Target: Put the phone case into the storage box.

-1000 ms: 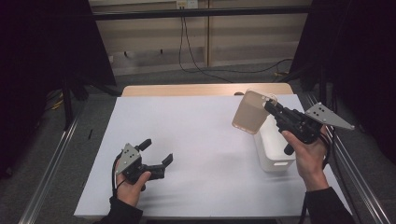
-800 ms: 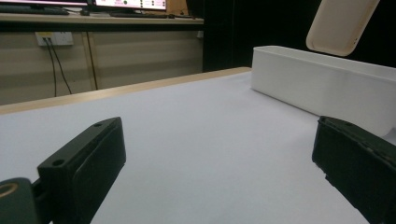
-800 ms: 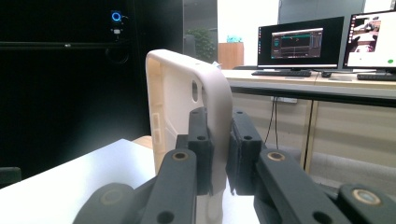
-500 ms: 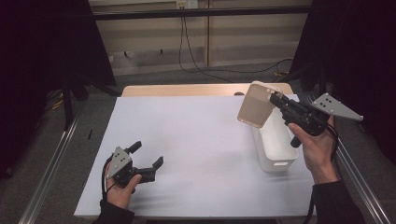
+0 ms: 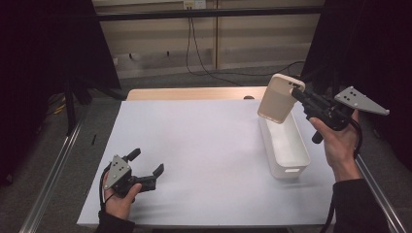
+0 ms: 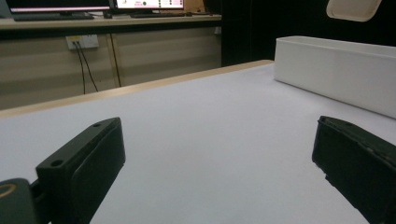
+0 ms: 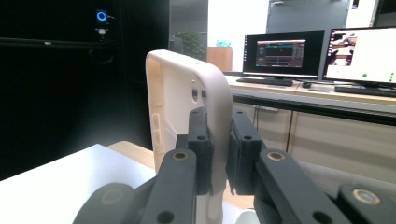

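Where jaws clamp, lid wall hidden

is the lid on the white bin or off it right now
Off. The right gripper holds the beige lid by its edge in the air above the far end of the white bin, whose top is uncovered.

One white bin on one table; one beige lid. Two grippers: left gripper; right gripper. Two monitors.
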